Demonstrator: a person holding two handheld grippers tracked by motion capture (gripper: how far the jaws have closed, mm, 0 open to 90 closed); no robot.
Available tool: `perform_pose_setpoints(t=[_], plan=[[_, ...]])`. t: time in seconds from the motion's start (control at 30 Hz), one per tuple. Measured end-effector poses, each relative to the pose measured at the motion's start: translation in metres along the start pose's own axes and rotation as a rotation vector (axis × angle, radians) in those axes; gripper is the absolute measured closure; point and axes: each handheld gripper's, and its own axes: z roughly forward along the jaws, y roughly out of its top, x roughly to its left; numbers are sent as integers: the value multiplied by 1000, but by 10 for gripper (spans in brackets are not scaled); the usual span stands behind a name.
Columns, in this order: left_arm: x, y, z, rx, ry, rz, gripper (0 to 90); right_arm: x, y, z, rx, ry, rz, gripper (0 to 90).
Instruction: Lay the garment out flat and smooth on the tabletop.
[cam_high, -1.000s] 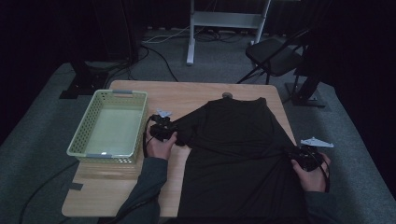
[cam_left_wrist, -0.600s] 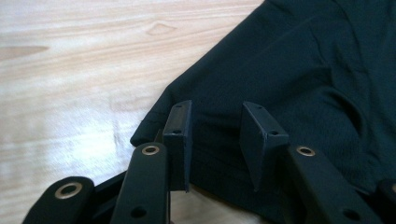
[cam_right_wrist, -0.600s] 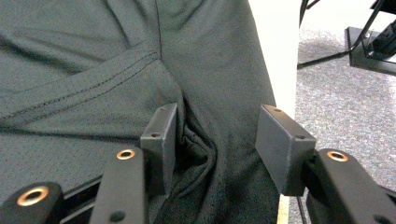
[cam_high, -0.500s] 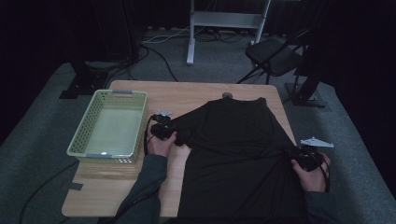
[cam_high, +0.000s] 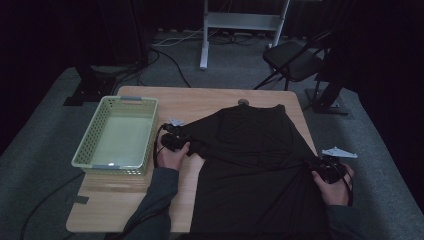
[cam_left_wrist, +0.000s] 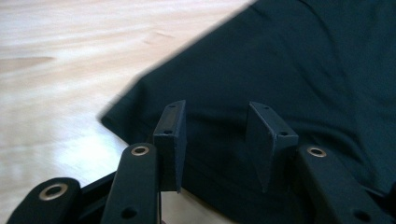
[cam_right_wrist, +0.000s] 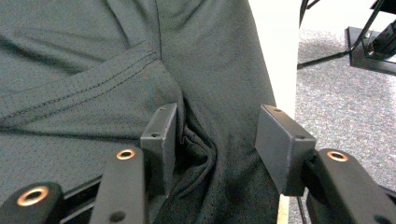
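We have the black shirt (cam_high: 255, 160) spread flat on the bench (cam_high: 200, 102) beside the green basket (cam_high: 117, 135), our left gripper (cam_left_wrist: 219, 140) and right gripper (cam_right_wrist: 217, 149) both spread wide over opposite edges, likely ready to fold it.

Wooden table (cam_high: 210, 102) with green basket (cam_high: 118, 135) and spread black garment (cam_high: 255, 165).

The shirt (cam_high: 260, 165) lies on the table (cam_high: 200, 102), to the right. The basket (cam_high: 90, 135) sits left of it. A chair (cam_high: 295, 60) stands far behind.
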Motion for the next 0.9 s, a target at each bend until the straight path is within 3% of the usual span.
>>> perform_pose_setpoints(t=[0.2, 0.6, 0.77, 0.9], plan=[[-3, -4, 5, 25, 23, 41, 615, 0, 0, 0, 0, -1, -1, 489], [16, 8, 14, 28, 80, 34, 642, 1, -1, -1, 5, 16, 2, 468], [19, 10, 15, 33, 74, 15, 638, -1, 1, -4, 11, 48, 22, 474], [16, 9, 7, 5, 58, -35, 576, 0, 3, -12, -15, 50, 27, 483]])
